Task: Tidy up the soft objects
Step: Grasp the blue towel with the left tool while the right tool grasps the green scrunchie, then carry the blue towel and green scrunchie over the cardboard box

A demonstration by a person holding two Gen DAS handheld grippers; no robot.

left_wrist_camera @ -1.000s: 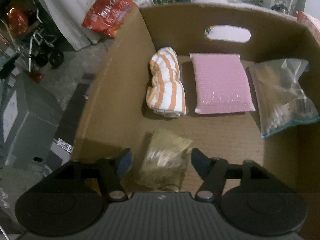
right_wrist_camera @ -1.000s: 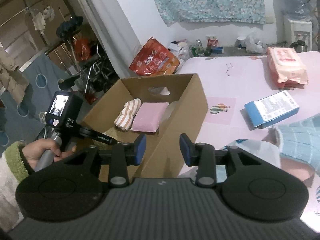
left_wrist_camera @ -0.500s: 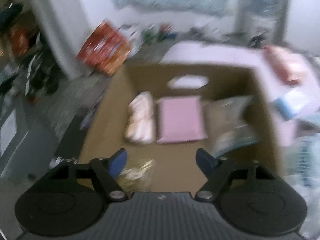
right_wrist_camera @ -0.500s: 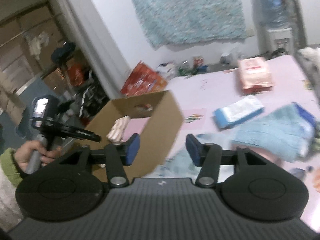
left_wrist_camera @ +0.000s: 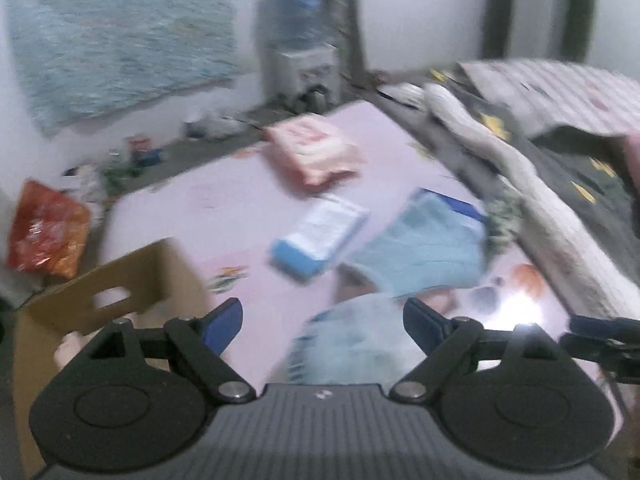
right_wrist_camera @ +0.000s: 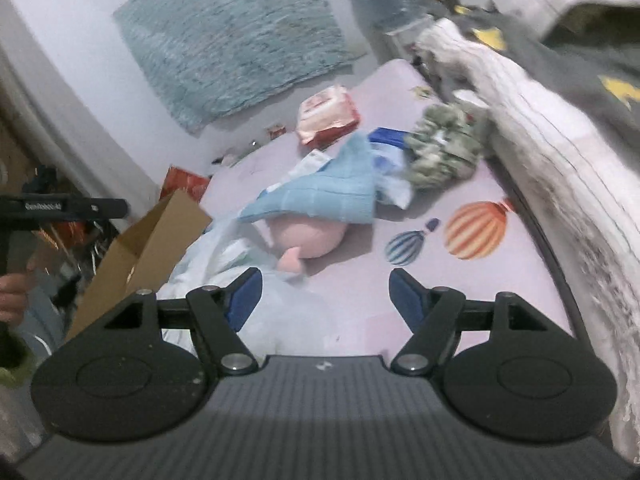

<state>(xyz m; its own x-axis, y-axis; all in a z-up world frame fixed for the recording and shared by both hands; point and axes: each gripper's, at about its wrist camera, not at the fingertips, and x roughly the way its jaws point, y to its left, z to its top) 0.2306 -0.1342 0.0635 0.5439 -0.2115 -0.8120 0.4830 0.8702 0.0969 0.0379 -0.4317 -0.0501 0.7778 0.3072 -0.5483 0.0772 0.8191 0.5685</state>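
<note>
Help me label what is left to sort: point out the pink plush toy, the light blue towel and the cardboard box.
pink plush toy (right_wrist_camera: 310,236), right wrist view, its round body.
light blue towel (right_wrist_camera: 328,196), right wrist view, its folded middle.
cardboard box (right_wrist_camera: 154,236), right wrist view, its outer wall.

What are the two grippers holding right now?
Nothing. The left gripper and the right gripper are both empty, their jaws opening above the pink sheet, with nothing gripped between them.

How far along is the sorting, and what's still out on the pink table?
Little shows as done: the cardboard box interior is mostly hidden. Nothing is in hand; the left gripper and right gripper jaws are opening and empty. Still out: blue towel, pink plush toy, pink wipes pack, green fabric bundle.
</note>
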